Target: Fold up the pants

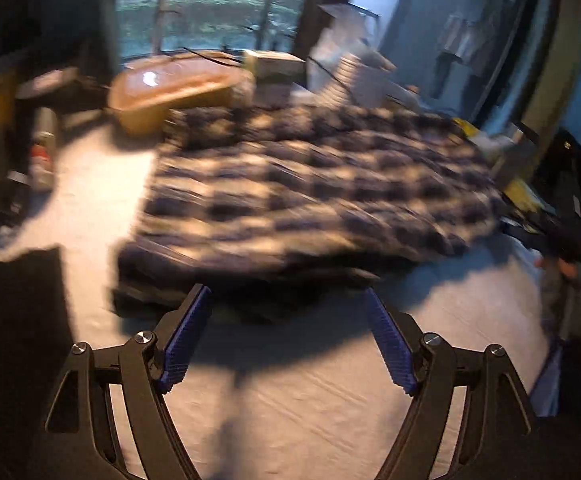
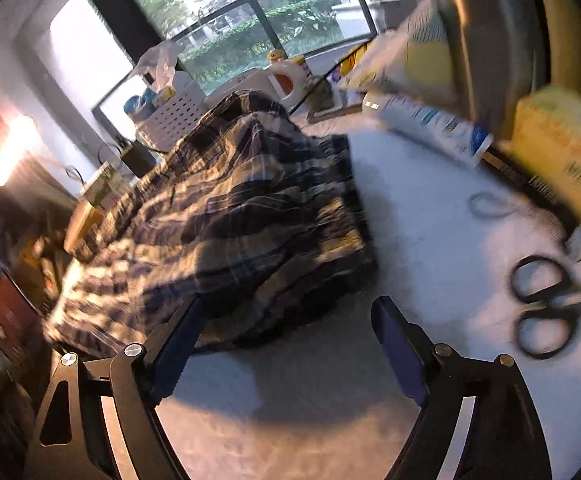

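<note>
The plaid pants [image 1: 310,184] lie in a flat, layered heap on the pale table cloth [image 1: 290,392]; the left wrist view is blurred. My left gripper [image 1: 288,300] is open, its blue pads just short of the pants' near edge, nothing between them. In the right wrist view the same pants [image 2: 242,216] stretch away to the upper left. My right gripper [image 2: 290,312] is open over the cloth [image 2: 430,232] at the pants' near corner; its left finger [image 2: 178,340] overlaps the fabric edge, and no cloth is pinched.
Black scissors [image 2: 546,304] lie to the right of my right gripper, with a hair band [image 2: 490,204], a white bottle [image 2: 430,124] and a yellow pack [image 2: 566,160] behind. A brown tub [image 1: 178,88], boxes and a spray can [image 1: 42,148] crowd the far edge. A window lies beyond.
</note>
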`<state>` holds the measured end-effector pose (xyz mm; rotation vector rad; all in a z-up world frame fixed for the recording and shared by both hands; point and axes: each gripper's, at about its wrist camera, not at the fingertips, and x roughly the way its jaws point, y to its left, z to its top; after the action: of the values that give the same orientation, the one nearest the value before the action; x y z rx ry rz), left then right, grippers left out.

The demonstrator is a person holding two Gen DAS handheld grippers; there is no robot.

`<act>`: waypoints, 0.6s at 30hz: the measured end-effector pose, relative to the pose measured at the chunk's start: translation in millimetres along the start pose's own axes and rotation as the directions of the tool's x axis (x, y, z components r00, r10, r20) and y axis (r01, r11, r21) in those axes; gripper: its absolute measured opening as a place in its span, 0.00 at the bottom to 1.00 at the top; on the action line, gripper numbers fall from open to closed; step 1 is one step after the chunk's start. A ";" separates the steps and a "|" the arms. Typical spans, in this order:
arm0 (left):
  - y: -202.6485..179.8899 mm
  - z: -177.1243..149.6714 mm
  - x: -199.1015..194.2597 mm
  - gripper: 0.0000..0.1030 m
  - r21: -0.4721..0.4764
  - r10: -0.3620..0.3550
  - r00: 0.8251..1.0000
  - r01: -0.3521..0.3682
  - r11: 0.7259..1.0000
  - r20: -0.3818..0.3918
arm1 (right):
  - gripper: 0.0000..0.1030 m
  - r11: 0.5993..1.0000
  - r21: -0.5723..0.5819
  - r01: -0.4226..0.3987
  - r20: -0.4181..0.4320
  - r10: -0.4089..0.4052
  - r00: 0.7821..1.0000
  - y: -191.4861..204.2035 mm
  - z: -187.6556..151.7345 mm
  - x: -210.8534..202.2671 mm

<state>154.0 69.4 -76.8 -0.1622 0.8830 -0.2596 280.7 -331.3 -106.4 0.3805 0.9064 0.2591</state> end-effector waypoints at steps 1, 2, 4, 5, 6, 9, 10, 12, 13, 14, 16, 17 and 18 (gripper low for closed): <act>-7.6 -2.0 2.1 0.76 -0.010 -0.020 1.000 0.020 1.000 -0.004 | 0.84 0.999 0.024 -0.023 -0.001 0.023 1.000 -0.8 1.3 5.3; -13.3 -4.6 3.8 0.76 -0.020 -0.049 0.999 0.049 0.999 -0.006 | 0.84 0.999 0.041 -0.035 0.007 0.035 0.999 -1.0 3.1 10.0; -22.0 -3.8 12.5 0.76 -0.034 -0.086 0.996 0.086 0.996 -0.008 | 0.84 0.999 0.040 -0.014 0.024 0.013 1.000 3.1 8.3 16.0; -26.4 -1.9 19.7 0.76 -0.045 -0.090 0.996 0.090 0.995 -0.013 | 0.84 0.999 0.039 -0.012 0.026 0.011 1.000 5.3 11.6 18.9; -29.7 -1.2 24.1 0.76 -0.051 -0.102 0.995 0.101 0.994 -0.013 | 0.84 0.999 0.045 -0.015 0.027 0.014 1.000 7.2 14.3 21.9; -31.9 2.0 39.6 0.76 -0.082 -0.106 0.994 0.103 0.991 -0.039 | 0.44 0.996 0.054 -0.071 0.010 0.070 0.997 13.2 17.6 33.6; -32.0 1.3 45.5 0.75 -0.095 -0.123 0.992 0.119 0.988 -0.040 | 0.29 0.997 0.045 -0.063 -0.001 0.063 0.998 16.0 17.0 38.3; -34.3 0.3 51.6 0.35 -0.085 -0.088 0.996 0.086 0.993 -0.030 | 0.17 0.999 0.008 -0.051 -0.008 0.051 0.999 22.2 13.6 43.4; -36.0 0.0 51.6 0.25 -0.062 -0.040 0.999 0.038 0.997 -0.027 | 0.14 0.999 -0.007 -0.045 -0.006 0.045 0.999 25.0 12.0 42.9; -34.3 0.2 52.4 0.13 -0.065 -0.054 0.998 0.051 0.997 -0.044 | 0.12 0.999 -0.022 -0.039 0.003 0.039 0.999 27.8 11.4 40.2; -29.6 -1.6 48.7 0.09 -0.093 -0.075 0.996 0.070 0.993 -0.054 | 0.10 0.998 -0.056 -0.023 0.017 0.024 1.000 31.5 10.6 32.9; -31.0 -4.3 46.1 0.08 -0.082 -0.068 0.996 0.063 0.995 -0.058 | 0.10 0.998 -0.067 -0.017 0.026 0.019 0.999 32.0 9.6 27.5; -33.8 -6.7 43.7 0.08 -0.067 -0.061 0.996 0.057 0.996 -0.060 | 0.10 0.997 -0.079 -0.016 0.034 0.018 0.999 33.2 8.8 21.1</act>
<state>170.0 24.2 -105.0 -0.2417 0.9497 -0.2924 298.4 -295.3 -102.4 0.3189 0.8569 0.3021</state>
